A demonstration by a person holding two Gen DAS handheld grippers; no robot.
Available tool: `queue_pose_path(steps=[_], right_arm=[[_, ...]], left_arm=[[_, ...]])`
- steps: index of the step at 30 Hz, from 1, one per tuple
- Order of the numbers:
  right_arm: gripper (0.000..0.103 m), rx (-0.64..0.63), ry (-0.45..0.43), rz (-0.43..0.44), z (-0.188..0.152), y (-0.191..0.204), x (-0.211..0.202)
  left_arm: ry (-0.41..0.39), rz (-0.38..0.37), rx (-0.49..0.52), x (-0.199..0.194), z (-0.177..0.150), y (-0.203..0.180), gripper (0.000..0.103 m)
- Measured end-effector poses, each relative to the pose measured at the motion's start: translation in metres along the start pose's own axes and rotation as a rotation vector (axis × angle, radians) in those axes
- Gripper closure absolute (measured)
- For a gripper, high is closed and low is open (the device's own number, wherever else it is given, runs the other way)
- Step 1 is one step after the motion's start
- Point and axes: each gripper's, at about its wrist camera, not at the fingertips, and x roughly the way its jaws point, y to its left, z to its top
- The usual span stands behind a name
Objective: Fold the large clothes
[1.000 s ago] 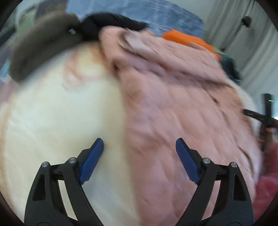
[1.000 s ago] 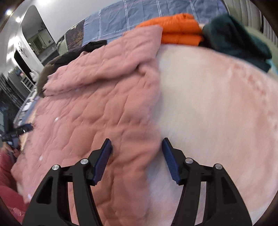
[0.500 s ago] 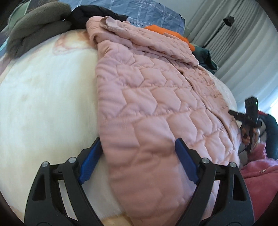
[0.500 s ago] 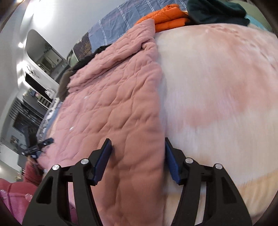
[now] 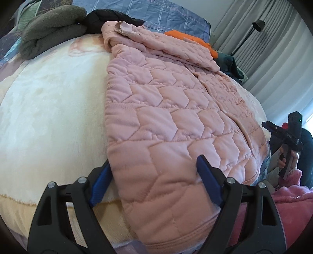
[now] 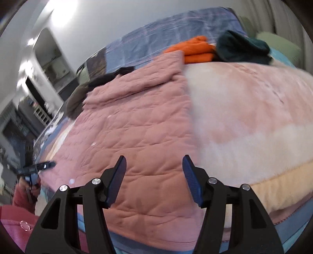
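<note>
A pink quilted jacket [image 5: 166, 109] lies flat on the bed, collar at the far end and hem at the near edge. My left gripper [image 5: 154, 160] straddles the hem's left corner. Its jaws are closing, with quilted fabric between them and the left pad partly hidden behind the jacket's edge. The pads are not pressing on it. In the right wrist view the jacket [image 6: 137, 127] fills the middle, and my right gripper [image 6: 154, 157] hovers open over its right hem edge. Each gripper shows small in the other's view: the right gripper [image 5: 283, 134] and the left gripper [image 6: 39, 167].
A cream and pink plush blanket [image 5: 49, 107] covers the bed. At the far end lie an olive fleece [image 5: 50, 27], a black garment [image 5: 111, 17], a folded orange garment [image 6: 193, 50] and a dark green one [image 6: 242, 46]. Grey curtains [image 5: 273, 48] hang behind. A pink sleeve [image 5: 293, 195] is beside the bed.
Both grippers have drawn back along the jacket to its hem at the bed's near edge. The left jaws have narrowed a little; the right jaws are unchanged.
</note>
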Motion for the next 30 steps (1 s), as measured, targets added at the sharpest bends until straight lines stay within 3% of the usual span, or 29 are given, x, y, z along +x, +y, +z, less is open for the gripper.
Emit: queue_pose_path(steps=[1, 3, 8, 12, 14, 16, 17, 18, 19, 20, 21, 26, 30], right_arm=[[0.042, -0.015, 0.018, -0.040, -0.001, 0.000, 0.006], [0.042, 0.037, 0.043, -0.029, -0.004, -0.015, 0.014], [0.042, 0.226, 0.071, 0.079, -0.013, -0.060, 0.024], [0.040, 0.243, 0.078, 0.174, -0.023, -0.063, 0.030], [0.041, 0.240, 0.075, 0.282, -0.026, -0.055, 0.027], [0.049, 0.243, 0.062, 0.385, -0.027, -0.049, 0.024], [0.066, 0.265, 0.044, 0.418, -0.026, -0.048, 0.022], [0.074, 0.303, 0.027, 0.443, -0.023, -0.050, 0.021], [0.086, 0.342, 0.009, 0.469, -0.020, -0.053, 0.019], [0.089, 0.375, -0.017, 0.488, -0.015, -0.056, 0.015], [0.091, 0.394, -0.065, 0.505, -0.006, -0.058, 0.006], [0.093, 0.350, -0.212, 0.489, 0.027, -0.053, -0.039], [0.093, 0.343, -0.236, 0.478, 0.024, -0.056, -0.056]], left_arm=[[-0.011, -0.010, -0.018, -0.002, -0.002, 0.002, 0.026], [-0.018, -0.026, -0.046, -0.005, -0.005, 0.006, 0.030], [-0.030, -0.083, -0.088, -0.013, -0.017, 0.014, 0.034], [-0.007, -0.108, -0.083, -0.003, -0.015, 0.015, 0.029], [0.005, -0.105, -0.081, 0.001, -0.015, 0.013, 0.026], [0.017, -0.089, -0.076, 0.003, -0.013, 0.009, 0.026], [0.017, -0.085, -0.082, 0.003, -0.013, 0.008, 0.027], [0.014, -0.080, -0.093, 0.002, -0.012, 0.007, 0.036], [0.007, -0.070, -0.099, 0.000, -0.011, 0.005, 0.067], [-0.006, -0.076, -0.106, -0.005, -0.007, 0.001, 0.080], [-0.034, -0.076, -0.121, -0.013, -0.002, -0.003, 0.087], [-0.279, -0.005, 0.018, -0.083, 0.025, -0.050, 0.092], [-0.312, 0.034, 0.101, -0.105, 0.026, -0.075, 0.092]])
